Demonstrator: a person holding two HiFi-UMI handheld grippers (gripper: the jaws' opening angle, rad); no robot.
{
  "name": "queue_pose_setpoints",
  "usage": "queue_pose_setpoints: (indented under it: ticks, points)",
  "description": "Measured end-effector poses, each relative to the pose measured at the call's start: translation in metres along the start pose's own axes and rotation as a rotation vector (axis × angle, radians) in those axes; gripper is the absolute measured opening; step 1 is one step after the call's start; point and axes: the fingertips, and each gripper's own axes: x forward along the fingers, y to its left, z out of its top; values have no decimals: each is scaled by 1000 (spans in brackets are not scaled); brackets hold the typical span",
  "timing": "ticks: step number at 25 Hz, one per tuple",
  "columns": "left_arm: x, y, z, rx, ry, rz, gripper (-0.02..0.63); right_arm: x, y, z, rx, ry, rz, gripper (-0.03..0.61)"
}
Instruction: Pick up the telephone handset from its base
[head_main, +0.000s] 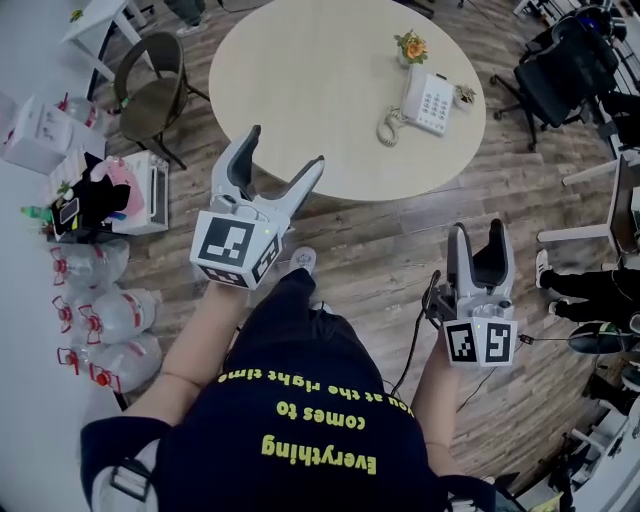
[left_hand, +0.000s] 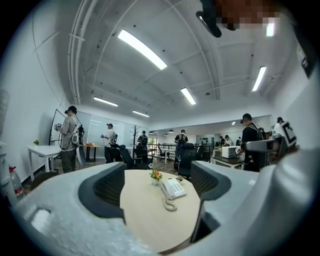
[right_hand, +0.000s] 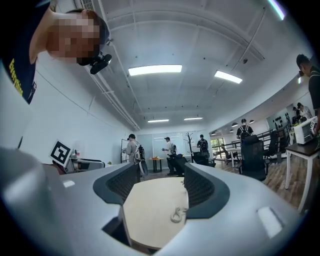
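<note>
1. The step in hand looks like the approach, with nothing grabbed yet. The left gripper (head_main: 285, 148) and right gripper (head_main: 479, 232) both have their fingers (head_main: 240, 165) spread wide, with nothing between them.

2. The telephone (head_main: 428, 100) sits near the far right edge of the round worktop (head_main: 320, 90), with the handset (head_main: 409, 92) lying in its cradle on the left side of the base. The coiled cord (head_main: 390, 127) spills off toward the near edge. A small flower pot (head_main: 411, 47) stands just beyond it, close to the far edge.

3. To do it well, I'd bring the right gripper in over the near right edge. Straddle the handset across its middle, not at an earpiece end, close firmly and lift straight up. The cord could tug the base along, so go easy, and maybe steady the base with the left.

4. The handset is well apart from every finger. The left gripper's tips reach just over the near edge and the right gripper hangs over the floor, short of the worktop. In the left gripper view the telephone shows far off in the gap. In the right gripper view only the cord peeks out beside one finger.
</note>
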Motion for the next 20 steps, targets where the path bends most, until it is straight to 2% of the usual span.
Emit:
queue_pose_setpoints:
  ticks: [10, 14, 20]
  points:
    - [87, 64, 5, 7, 4, -46, 426, 103, -5, -3, 2, -6, -17, 313]
    - [109, 79, 4, 3, 14, -83, 426, 125, -4, -6, 3, -3, -41, 318]
    - [132, 91, -7, -11, 40, -84, 426, 144, -4, -19, -1, 46, -38, 318]
